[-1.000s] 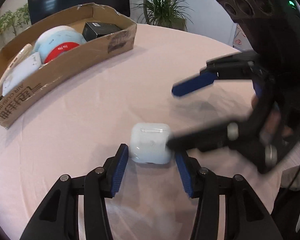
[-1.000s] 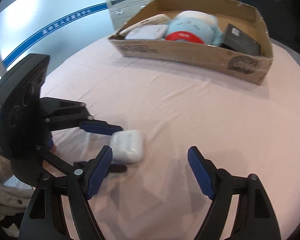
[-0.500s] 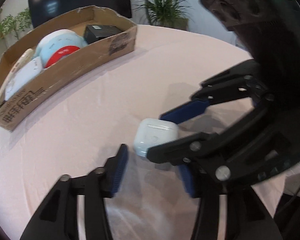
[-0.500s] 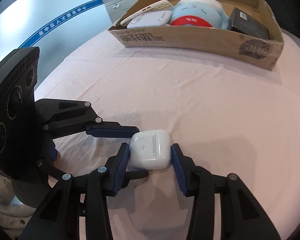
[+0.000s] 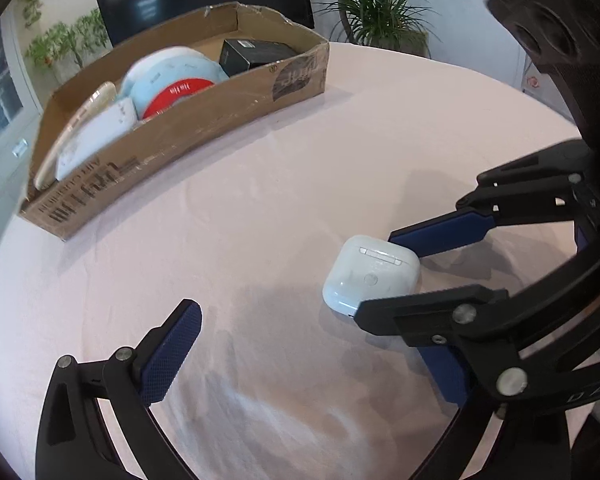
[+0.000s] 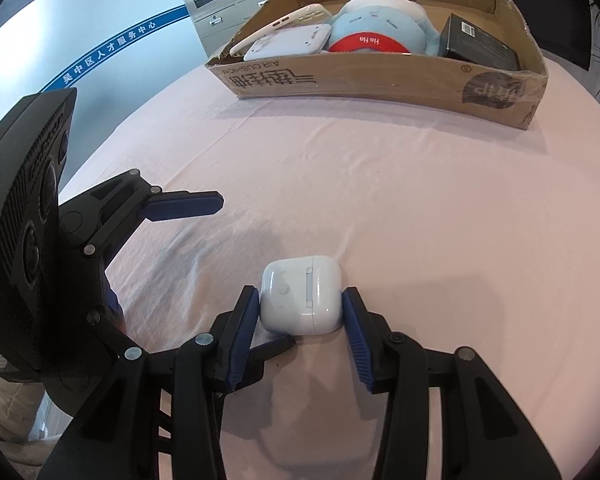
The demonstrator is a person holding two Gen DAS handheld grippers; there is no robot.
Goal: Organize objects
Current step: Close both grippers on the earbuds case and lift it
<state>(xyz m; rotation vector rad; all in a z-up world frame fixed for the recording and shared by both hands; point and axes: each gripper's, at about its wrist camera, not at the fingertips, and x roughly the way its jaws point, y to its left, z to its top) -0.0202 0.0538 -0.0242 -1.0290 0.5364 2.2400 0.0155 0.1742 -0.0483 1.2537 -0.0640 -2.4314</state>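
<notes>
Since the earlier frames, the white earbud case has been handed over: the left gripper, which had it between its pads, has been opened wide and drawn aside, and the right gripper has been closed around it. Now the case is held between the two blue pads of the right gripper, pressed on its left and right sides, with its hinge side turned up. It is at the near middle of the pink tablecloth; whether it is touching the cloth or is lifted a little cannot be told. The left gripper holds nothing, and its fingers are spread wide, one seen at the left in the right wrist view.

The cardboard box is placed at the far side of the table, well apart from the case. In it a light blue plush toy, a black box and flat white items are seen.

The case is judged to be light, hard and smooth, with rounded corners, so it may slip or turn out of the pads if it is held only at the edge. It is best taken across its flat sides near the middle, as appears to be done now. The lid may open if it is squeezed near the seam. Probably the case is to be carried to the box next.
</notes>
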